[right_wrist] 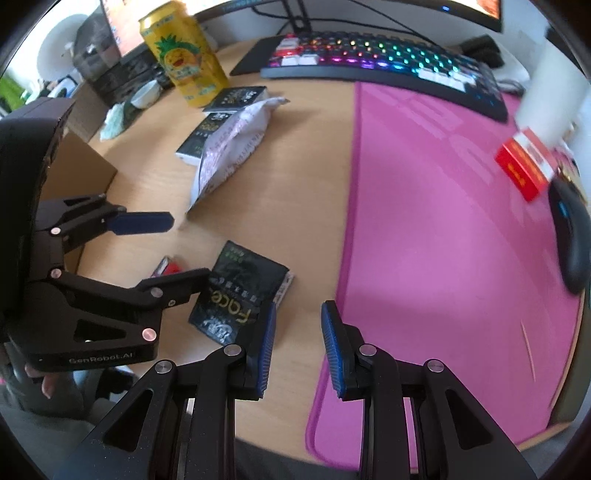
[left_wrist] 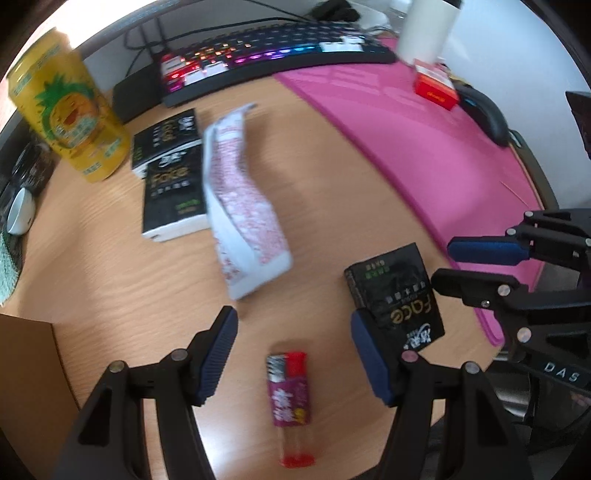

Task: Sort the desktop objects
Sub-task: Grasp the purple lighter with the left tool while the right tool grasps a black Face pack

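Note:
My left gripper [left_wrist: 293,321] points down at the wooden desk [left_wrist: 110,280] with its jaws wide open. A purple and red lighter [left_wrist: 290,402] lies flat between its fingers, untouched. A black "Face" packet [left_wrist: 395,291] lies just beyond its right finger. My right gripper [right_wrist: 298,343] hangs over the edge of the pink mat [right_wrist: 443,221], jaws a narrow gap apart with nothing in them. The same packet [right_wrist: 236,291] lies beside its left finger. Each gripper shows in the other's view: the right gripper [left_wrist: 443,262], the left gripper [right_wrist: 173,251].
A white and red patterned bag [left_wrist: 240,199] lies mid-desk beside two black boxes [left_wrist: 170,173]. A yellow pineapple can [left_wrist: 66,107] stands at the far left. A lit keyboard [left_wrist: 277,55], white bottle [left_wrist: 428,29], red box [left_wrist: 434,86] and black mouse [left_wrist: 487,114] line the back and right.

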`<move>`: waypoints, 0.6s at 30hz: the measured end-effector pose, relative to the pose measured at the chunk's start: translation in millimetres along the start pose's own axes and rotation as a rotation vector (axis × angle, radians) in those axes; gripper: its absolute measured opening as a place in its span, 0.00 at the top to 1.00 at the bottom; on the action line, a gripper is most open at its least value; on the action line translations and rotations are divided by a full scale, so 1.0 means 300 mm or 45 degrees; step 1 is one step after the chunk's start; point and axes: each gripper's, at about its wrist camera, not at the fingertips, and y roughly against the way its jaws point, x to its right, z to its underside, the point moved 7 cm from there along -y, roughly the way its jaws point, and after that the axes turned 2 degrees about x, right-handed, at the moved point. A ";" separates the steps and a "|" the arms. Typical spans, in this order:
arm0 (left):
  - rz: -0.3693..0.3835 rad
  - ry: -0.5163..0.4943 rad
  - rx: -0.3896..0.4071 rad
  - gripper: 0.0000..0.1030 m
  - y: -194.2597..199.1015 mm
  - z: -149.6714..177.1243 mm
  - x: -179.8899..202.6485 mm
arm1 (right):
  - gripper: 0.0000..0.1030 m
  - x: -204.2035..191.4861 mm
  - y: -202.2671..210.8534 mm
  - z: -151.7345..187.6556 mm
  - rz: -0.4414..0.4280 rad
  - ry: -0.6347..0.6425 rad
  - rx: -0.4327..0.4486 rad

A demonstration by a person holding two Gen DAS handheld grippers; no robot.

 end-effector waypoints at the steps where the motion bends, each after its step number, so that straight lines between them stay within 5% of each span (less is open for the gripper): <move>1: 0.005 -0.001 0.005 0.33 0.009 0.006 0.010 | 0.73 0.004 0.008 0.010 0.001 -0.009 0.004; 9: 0.020 0.117 0.046 0.33 0.098 0.087 -0.036 | 0.73 0.023 0.062 0.024 -0.004 -0.061 0.049; 16: 0.016 0.136 -0.004 0.33 0.033 0.143 -0.051 | 0.73 -0.012 0.021 0.026 -0.027 -0.069 0.039; 18: -0.027 0.107 -0.008 0.46 0.020 0.152 -0.046 | 0.73 -0.013 0.020 0.027 -0.025 -0.067 0.037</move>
